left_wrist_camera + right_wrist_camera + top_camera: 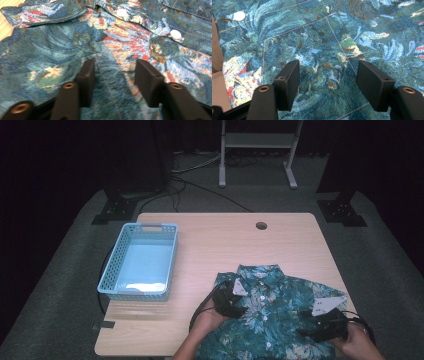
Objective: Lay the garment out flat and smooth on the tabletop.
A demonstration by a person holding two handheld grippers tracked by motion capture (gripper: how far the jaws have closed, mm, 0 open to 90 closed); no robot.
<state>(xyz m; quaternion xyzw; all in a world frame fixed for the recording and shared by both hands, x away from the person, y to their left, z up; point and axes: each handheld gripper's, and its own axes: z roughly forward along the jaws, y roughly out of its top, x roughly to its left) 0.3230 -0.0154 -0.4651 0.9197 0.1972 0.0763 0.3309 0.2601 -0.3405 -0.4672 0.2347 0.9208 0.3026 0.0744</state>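
Observation:
A teal floral button-up shirt (272,312) lies flat at the table's near right, collar pointing away. My left gripper (235,301) hovers over the shirt's left chest, held by a hand. In the left gripper view its jaws stand open just above the fabric (115,50), near two white buttons (121,12). Over the shirt's right side my right gripper (320,325) is also open. The right gripper view has its jaws spread over the stitched chest pocket (312,50), nothing between them.
A light blue perforated basket (140,262) stands on the left of the wooden table (220,240). A round cable hole (261,225) sits at the far edge. Dark stands and a white frame are on the carpet beyond. Cables trail from both grippers.

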